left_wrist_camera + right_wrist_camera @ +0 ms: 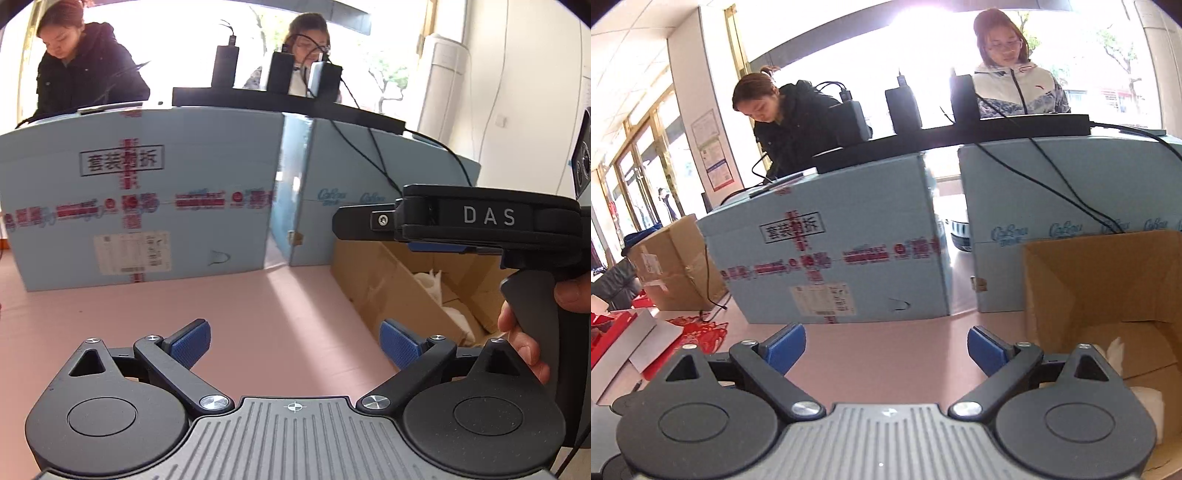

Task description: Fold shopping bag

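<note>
Both your grippers, left gripper [295, 343] and right gripper [886, 347], jaws apart, empty. White bags [454, 295] in cardboard box [388, 280]: likely light, limp, slippery; pinch edge.

The left gripper [294, 341] is black with blue ribbed pads [190, 345] and silver screws. The right gripper [886, 345] matches it; its side, in the left wrist view, is lettered "DAS".

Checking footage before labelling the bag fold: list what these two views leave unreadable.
- White material in the brown carton: right wrist view, the carton's walls and the gripper body hide most; shopping bag or not, unclear.
- Right gripper: left wrist view, side-on, only one finger shows.
- Red print on the blue box: blurred.
</note>
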`<state>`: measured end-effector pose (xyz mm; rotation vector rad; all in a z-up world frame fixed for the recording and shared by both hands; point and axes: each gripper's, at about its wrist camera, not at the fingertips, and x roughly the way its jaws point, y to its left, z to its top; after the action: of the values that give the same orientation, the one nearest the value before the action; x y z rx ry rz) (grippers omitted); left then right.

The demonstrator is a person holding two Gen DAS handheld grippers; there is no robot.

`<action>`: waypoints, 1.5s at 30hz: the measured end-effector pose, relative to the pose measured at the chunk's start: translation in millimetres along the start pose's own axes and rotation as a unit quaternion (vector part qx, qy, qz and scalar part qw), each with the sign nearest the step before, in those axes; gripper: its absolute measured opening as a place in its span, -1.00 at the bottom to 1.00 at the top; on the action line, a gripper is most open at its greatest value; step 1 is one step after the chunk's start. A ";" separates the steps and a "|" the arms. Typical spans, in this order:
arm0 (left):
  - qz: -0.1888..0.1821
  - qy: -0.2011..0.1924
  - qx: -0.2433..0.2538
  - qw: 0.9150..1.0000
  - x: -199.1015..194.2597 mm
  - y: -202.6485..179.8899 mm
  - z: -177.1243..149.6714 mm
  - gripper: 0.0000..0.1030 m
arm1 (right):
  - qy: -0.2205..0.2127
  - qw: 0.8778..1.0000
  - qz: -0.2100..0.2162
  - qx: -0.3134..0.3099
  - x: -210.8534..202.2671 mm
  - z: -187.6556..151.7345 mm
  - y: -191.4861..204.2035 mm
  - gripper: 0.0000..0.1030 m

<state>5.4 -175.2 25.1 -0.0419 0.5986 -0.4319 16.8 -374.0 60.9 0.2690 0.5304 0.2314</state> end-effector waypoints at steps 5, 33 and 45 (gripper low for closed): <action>0.021 -0.013 -0.023 0.999 -17.0 36.8 -9.2 0.99 | 0.020 1.000 0.016 0.006 12.7 -14.2 25.9 0.88; 0.132 -0.019 0.004 0.991 -30.5 173.0 -52.0 1.00 | 0.008 0.995 -0.102 0.014 52.7 -99.2 58.1 0.92; 0.119 -0.011 0.010 0.993 -2.9 183.3 -48.7 1.00 | 0.008 0.993 -0.121 -0.001 78.4 -98.7 51.5 0.92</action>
<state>46.2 -3.1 -43.3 0.0431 0.5688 -0.2056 23.1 -284.4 -41.4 0.1997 0.5724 -0.0011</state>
